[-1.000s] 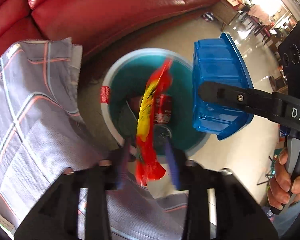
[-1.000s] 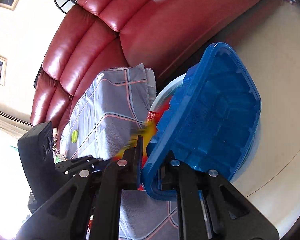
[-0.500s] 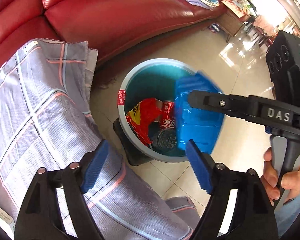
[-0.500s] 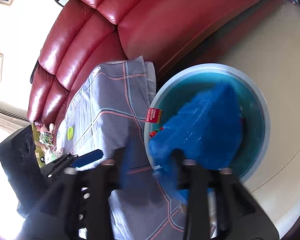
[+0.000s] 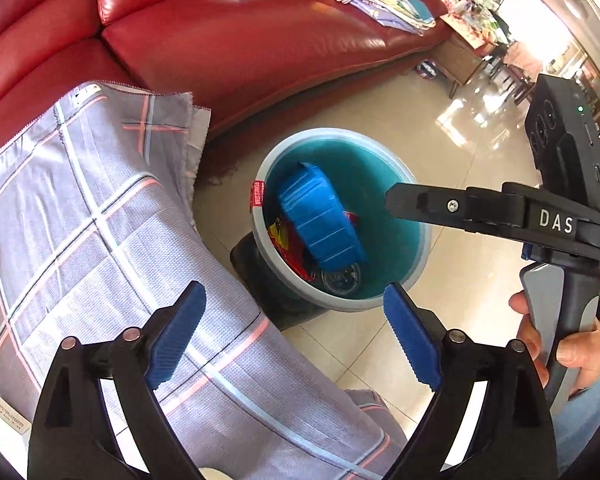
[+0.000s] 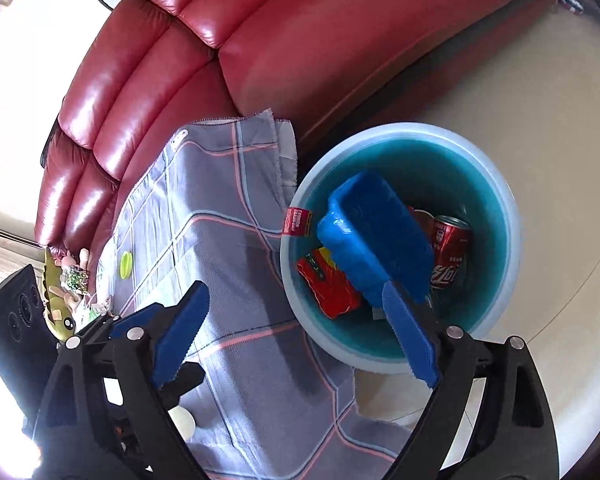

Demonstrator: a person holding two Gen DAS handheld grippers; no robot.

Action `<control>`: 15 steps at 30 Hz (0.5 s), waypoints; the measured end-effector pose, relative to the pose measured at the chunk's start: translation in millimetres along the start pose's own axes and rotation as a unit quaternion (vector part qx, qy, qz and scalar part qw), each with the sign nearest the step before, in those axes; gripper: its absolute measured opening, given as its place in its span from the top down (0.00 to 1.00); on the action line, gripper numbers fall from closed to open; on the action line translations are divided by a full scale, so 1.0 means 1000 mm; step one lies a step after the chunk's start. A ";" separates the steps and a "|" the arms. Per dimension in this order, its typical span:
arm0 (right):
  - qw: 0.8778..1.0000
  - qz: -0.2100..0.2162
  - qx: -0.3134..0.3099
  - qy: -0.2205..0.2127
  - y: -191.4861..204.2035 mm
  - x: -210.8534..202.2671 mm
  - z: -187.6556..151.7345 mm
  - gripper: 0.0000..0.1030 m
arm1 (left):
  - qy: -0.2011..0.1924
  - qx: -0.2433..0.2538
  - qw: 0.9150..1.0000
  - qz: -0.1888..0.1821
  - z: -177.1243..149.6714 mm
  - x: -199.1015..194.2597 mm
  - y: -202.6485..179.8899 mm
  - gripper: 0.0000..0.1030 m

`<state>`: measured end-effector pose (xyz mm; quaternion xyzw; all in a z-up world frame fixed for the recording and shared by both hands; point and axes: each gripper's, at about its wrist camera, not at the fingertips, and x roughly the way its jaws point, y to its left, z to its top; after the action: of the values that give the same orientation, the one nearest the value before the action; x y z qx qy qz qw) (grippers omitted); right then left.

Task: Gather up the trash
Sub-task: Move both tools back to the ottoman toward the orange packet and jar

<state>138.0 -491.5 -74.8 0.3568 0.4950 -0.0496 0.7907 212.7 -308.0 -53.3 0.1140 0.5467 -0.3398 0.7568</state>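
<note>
Blue tray (image 6: 374, 240) leans in bin (image 6: 500, 216) (apparently atop wrapper (image 6: 330, 286)).

Your left tongs (image 5: 294, 334) point steeply down, jaws spread wide w/ nothing between the blue pads (image 5: 176, 334); they've just been opening. Your right tongs (image 6: 296, 330) tilt down too, jaws just opened wide, nothing pinched between the pads. In the left wrist view your right hand (image 5: 568, 344) wraps the handle from below, fingers curled round the grip.
</note>
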 end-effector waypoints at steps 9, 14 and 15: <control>1.000 -0.015 -0.020 0.006 0.027 -0.005 -0.018 0.17 | -0.021 -0.011 1.000 0.006 -0.022 -0.036 0.014 0.11; 0.999 -0.018 -0.047 0.016 0.053 -0.005 -0.036 0.17 | -0.035 -0.024 0.999 0.011 -0.044 -0.063 0.032 0.11; 0.998 -0.018 -0.055 0.019 0.059 -0.004 -0.041 0.17 | -0.038 -0.027 0.999 0.012 -0.050 -0.068 0.036 0.11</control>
<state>131.0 -424.0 -51.0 0.3050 0.5185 -0.0300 0.7982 186.7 -227.8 -17.7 0.0871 0.5251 -0.3193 0.7840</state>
